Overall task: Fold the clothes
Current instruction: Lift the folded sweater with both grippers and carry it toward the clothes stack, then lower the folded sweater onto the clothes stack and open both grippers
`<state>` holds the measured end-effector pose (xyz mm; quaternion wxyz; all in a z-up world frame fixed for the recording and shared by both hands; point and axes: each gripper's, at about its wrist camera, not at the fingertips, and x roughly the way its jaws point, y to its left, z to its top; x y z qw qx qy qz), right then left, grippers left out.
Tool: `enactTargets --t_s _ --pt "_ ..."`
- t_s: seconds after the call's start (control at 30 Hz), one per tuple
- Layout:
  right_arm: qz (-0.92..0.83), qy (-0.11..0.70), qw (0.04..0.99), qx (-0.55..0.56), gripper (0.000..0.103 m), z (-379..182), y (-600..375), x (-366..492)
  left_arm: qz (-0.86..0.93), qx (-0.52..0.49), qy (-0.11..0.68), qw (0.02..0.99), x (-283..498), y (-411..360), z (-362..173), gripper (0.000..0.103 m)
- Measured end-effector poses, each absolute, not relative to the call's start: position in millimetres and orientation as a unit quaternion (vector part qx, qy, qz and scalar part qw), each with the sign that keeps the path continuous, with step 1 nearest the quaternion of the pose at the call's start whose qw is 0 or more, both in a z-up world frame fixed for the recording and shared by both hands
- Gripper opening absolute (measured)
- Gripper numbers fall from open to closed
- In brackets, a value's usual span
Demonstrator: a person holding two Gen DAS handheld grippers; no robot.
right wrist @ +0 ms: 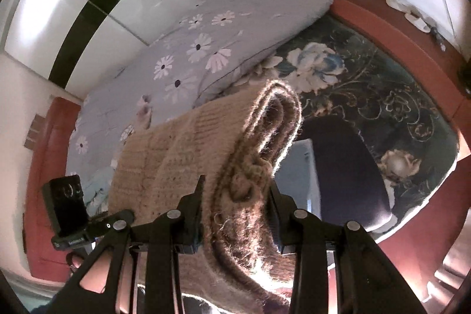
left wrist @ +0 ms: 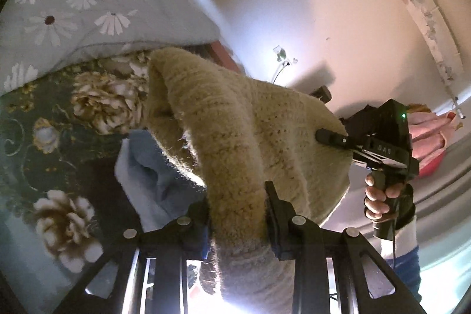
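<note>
We hold a beige knitted sweater [left wrist: 235, 137] lifted above the bed, stretched between both tools. Our left gripper [left wrist: 238, 214] is clamped on a thick bunched fold of it, and our right gripper [right wrist: 235, 205] pinches the opposite ribbed edge. Beneath lie a dark floral bedspread [right wrist: 382, 96], a daisy-print quilt [left wrist: 73, 13], and what seems a light blue garment [left wrist: 141, 167].

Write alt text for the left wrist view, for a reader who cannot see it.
The left gripper is shut on a bunched edge of a fuzzy beige knit sweater, lifted above a dark floral bedspread. The right gripper, held in a hand, pinches the sweater's far edge. A daisy-print quilt and light blue cloth lie behind.
</note>
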<state>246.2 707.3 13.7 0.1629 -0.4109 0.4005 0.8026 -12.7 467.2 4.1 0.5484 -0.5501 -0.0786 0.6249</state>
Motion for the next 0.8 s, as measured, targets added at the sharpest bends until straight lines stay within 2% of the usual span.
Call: enactTargets --t_s 0.17,0.27,0.37,0.63,0.73,0.8 --pt "0.772 0.453 0.174 -0.412 0.039 -57 735 256 0.634 -0.567 -0.062 0.522 -15 478 -37 0.032" --pt "0.756 0.497 0.170 -0.391 0.040 -92 746 268 0.628 -0.576 -0.063 0.519 -16 480 -57 0.035" --pt "0.757 0.510 0.168 -0.372 0.042 -106 750 278 0.629 -0.576 -0.057 0.519 -16 484 -69 0.038" --pt "0.762 0.487 0.192 -0.382 0.044 -98 746 277 0.637 -0.569 -0.042 0.519 -11 489 -60 0.041" --pt "0.769 0.453 0.210 -0.399 0.046 -86 740 271 0.645 -0.563 -0.029 0.516 -11 486 -47 0.045" --pt "0.773 0.428 0.226 -0.409 0.047 -76 737 270 0.659 -0.555 -0.019 0.507 -12 481 -37 0.052"
